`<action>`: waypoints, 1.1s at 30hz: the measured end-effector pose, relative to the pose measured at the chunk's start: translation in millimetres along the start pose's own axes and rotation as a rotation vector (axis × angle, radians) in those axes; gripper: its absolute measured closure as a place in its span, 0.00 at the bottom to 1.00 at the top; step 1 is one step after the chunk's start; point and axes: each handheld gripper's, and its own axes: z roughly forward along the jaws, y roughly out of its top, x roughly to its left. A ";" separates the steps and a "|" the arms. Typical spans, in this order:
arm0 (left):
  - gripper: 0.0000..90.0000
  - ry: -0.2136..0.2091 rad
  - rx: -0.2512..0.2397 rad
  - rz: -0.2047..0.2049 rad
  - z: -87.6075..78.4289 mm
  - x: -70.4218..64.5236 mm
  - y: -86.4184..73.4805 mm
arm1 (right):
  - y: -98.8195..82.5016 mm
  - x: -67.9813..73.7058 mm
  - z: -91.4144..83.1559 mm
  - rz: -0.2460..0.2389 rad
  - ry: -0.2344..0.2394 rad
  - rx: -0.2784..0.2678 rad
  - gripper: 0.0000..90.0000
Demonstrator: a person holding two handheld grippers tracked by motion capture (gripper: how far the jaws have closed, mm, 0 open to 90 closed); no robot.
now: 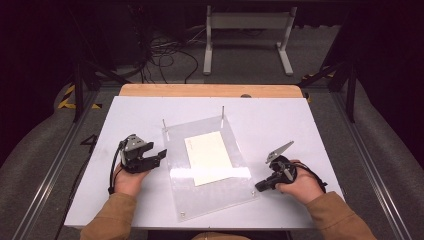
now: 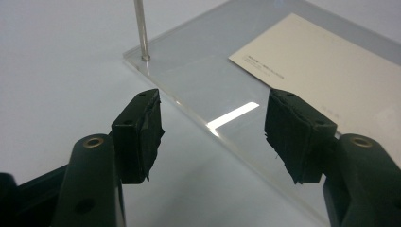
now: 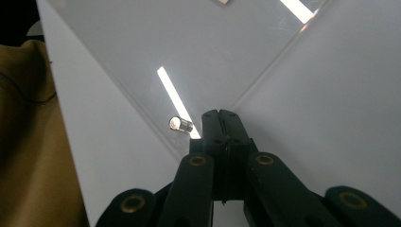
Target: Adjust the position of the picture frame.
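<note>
A clear acrylic plate (image 1: 220, 192) lies in the middle of the white table, with a cream card (image 1: 209, 156) resting on it. Thin metal pins (image 1: 223, 111) stand upright at its far corners. My left gripper (image 1: 161, 154) sits just off the plate's left edge, open with nothing between its pads. In the left gripper view the plate edge (image 2: 203, 80), one pin (image 2: 140, 28) and the card (image 2: 326, 66) lie ahead of the open left gripper (image 2: 215, 132). My right gripper (image 1: 259, 188) is shut at the plate's near right corner. In the right gripper view its tip (image 3: 222, 116) is beside a small metal stud (image 3: 180, 124).
The white tabletop (image 1: 280, 120) has bare room on all sides of the plate. A wooden strip (image 1: 210, 90) runs along its far edge. Beyond the table, a white frame (image 1: 247, 22) and loose cables (image 1: 160, 55) are on the floor.
</note>
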 end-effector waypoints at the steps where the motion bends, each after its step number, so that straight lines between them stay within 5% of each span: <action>1: 0.40 0.006 0.001 -0.010 3.2 2.9 2.5 | 1.9 4.4 4.4 -0.011 0.018 0.000 1.00; 4: 0.39 0.014 0.009 -0.024 9.4 6.6 5.0 | 8.6 14.7 14.5 -0.046 0.040 0.006 1.00; 9: 0.38 0.012 0.020 -0.009 10.2 5.9 4.4 | 18.6 12.3 11.3 -0.099 0.013 -0.014 1.00; 13: 0.38 0.009 -0.015 -0.002 -1.5 4.6 2.3 | 47.1 2.9 -3.6 -0.174 -0.123 -0.165 0.88; 18: 0.38 -0.004 -0.047 -0.007 -14.9 4.7 -3.7 | 69.3 -8.4 -8.6 -0.231 -0.183 -0.263 0.84; 21: 0.37 0.006 -0.059 -0.005 -22.9 5.6 -7.2 | 95.4 -27.6 -7.1 -0.226 -0.240 -0.344 0.78; 33: 0.37 0.026 -0.057 -0.033 -41.2 8.5 -23.7 | 150.8 -84.5 7.0 -0.178 -0.379 -0.494 0.67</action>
